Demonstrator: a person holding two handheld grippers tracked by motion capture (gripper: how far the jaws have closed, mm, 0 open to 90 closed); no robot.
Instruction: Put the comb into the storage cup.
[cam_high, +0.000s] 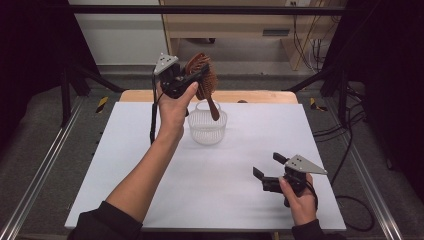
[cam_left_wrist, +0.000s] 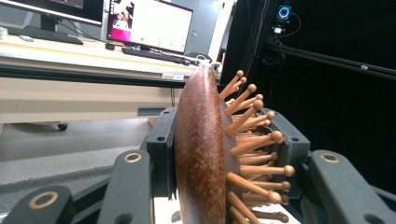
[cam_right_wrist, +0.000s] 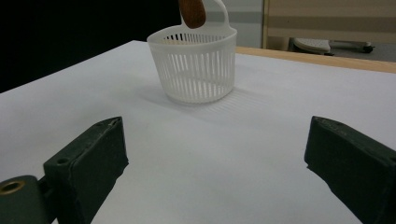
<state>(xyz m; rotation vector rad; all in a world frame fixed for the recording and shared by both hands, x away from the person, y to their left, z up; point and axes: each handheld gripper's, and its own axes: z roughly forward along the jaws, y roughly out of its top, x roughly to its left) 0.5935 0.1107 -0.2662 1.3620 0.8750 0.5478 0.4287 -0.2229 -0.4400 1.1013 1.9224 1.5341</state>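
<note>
In the high view, the left gripper (cam_high: 192, 80) is raised in the upper middle of the frame, above the far part of the white worktop (cam_high: 150, 190). Its jaws are clamped on the head of a brown wooden hairbrush (cam_high: 205, 75), whose handle slants down to the right, its end hanging over the mouth of a white slatted basket (cam_high: 207, 127) that stands on the worktop just right of the person's left hand (cam_high: 172, 112). The right gripper (cam_high: 267, 167) sits low in the lower right of the frame, near the worktop, its jaws spread apart with nothing between them, well apart from the basket.

In the left gripper view, the hairbrush (cam_left_wrist: 201, 154) stands edge-on in the middle of the frame, its smooth back turned left and its round-tipped wooden pegs pointing right. The two black jaws press against it from either side. A desk with monitors (cam_left_wrist: 149, 23) lies behind in the upper left.

In the right gripper view, the jaws rise at the lower left and lower right corners, wide open and empty over the worktop (cam_right_wrist: 233, 158). The basket (cam_right_wrist: 194, 65) stands upright at upper centre, and the brush handle's rounded end hangs at the top edge above it; whether it touches the basket's loop handle is hard to tell.
</note>
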